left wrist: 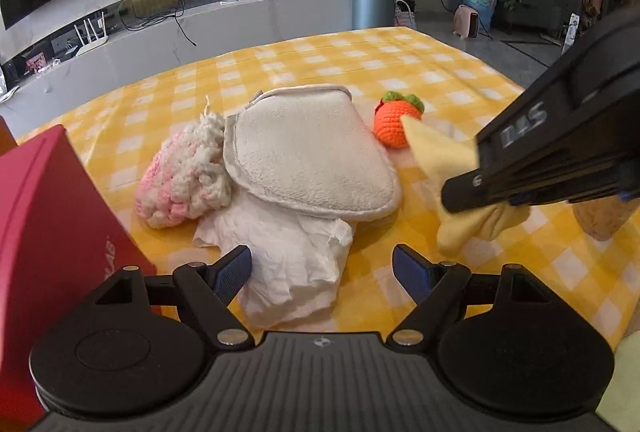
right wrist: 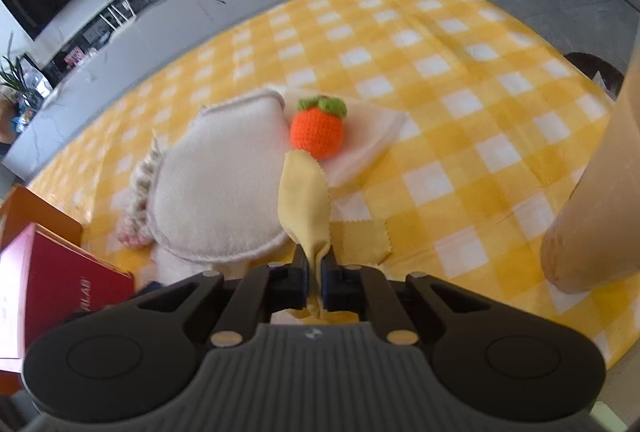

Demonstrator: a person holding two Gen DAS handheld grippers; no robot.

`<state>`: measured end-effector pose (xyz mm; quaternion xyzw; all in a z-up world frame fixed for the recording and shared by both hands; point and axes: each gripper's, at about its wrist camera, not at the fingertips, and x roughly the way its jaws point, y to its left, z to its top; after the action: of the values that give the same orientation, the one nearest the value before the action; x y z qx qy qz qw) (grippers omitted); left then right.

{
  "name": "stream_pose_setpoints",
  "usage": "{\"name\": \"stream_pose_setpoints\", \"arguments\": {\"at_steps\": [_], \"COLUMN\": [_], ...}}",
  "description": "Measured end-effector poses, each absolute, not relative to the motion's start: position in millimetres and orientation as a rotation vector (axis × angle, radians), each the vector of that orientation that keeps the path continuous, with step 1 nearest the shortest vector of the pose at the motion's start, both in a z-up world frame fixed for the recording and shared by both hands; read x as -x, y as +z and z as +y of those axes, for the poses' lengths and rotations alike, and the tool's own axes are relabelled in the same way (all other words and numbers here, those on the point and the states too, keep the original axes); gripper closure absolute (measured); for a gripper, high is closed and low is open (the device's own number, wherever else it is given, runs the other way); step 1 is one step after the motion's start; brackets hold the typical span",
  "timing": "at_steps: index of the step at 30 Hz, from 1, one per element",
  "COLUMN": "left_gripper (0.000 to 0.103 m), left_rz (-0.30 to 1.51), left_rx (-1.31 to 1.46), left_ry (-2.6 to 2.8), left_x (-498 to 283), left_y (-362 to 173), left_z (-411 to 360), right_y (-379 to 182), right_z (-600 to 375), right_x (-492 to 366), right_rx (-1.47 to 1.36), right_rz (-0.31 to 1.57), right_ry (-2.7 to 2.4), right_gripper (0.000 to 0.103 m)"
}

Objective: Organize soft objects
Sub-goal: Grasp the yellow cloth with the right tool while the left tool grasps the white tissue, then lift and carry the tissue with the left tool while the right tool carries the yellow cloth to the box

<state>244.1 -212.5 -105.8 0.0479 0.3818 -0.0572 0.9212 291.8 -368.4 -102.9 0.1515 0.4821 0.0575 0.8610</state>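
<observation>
A pale yellow cloth [right wrist: 304, 199] is pinched between the pads of my right gripper [right wrist: 314, 264], which is shut on it; the cloth [left wrist: 444, 155] also shows in the left wrist view. Beyond it sits an orange crocheted fruit [right wrist: 317, 129] [left wrist: 394, 125] on a white napkin [right wrist: 372, 135]. A cream fleece pad [left wrist: 308, 159] [right wrist: 216, 187] lies in the middle, over crumpled white tissue [left wrist: 296, 264]. A pink-and-white knitted piece [left wrist: 184, 179] lies left of the pad. My left gripper [left wrist: 322, 274] hangs open just above the tissue, nothing between its fingers.
A red box [left wrist: 52, 232] [right wrist: 56, 284] stands at the left edge of the yellow checked tablecloth [left wrist: 360, 59]. A tan cylinder [right wrist: 600, 191] rises at the right. Behind the table are a low TV cabinet and a grey bin [left wrist: 372, 1].
</observation>
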Motion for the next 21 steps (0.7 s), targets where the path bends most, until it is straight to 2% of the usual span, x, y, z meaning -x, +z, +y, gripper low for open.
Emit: {"name": "stream_pose_setpoints", "arguments": {"at_steps": [1,2,3,5,7,13,21], "left_gripper": [0.025,0.033,0.051,0.061,0.08,0.089,0.092], "left_rz": [0.778,0.782,0.793,0.788,0.784,0.793,0.784], "left_rx": [-0.1,-0.105,-0.113,-0.114,-0.119,-0.155,-0.084], "left_ry": [-0.109,-0.105,-0.1,-0.092,-0.088,-0.094,-0.134], "left_x": [-244.9,-244.7,-245.3,-242.4,-235.9,-209.3,-179.2], "left_y": [-108.2,-110.3,-112.4,-113.8,-112.4,-100.6,-61.8], "left_z": [-212.0,-212.0,-211.9,-209.5,-207.6,-202.9,-181.5], "right_y": [-101.6,-101.5,-102.2,-104.3,-105.7,-98.9,-90.0], "right_z": [-369.2,-369.3,-368.7,-367.0,-366.9,-369.1,-373.4], "right_x": [-291.9,-292.5,-293.1,-294.4,-294.8,-290.3,-283.5], "right_rx": [-0.325,-0.321,-0.311,-0.292,-0.29,-0.295,-0.321], "right_rz": [1.007,1.009,1.012,1.022,1.025,0.996,0.972], "right_ry": [0.122,0.118,0.11,0.098,0.095,0.103,0.107], "right_gripper": [0.099,0.099,0.099,0.099,0.099,0.099,0.099]}}
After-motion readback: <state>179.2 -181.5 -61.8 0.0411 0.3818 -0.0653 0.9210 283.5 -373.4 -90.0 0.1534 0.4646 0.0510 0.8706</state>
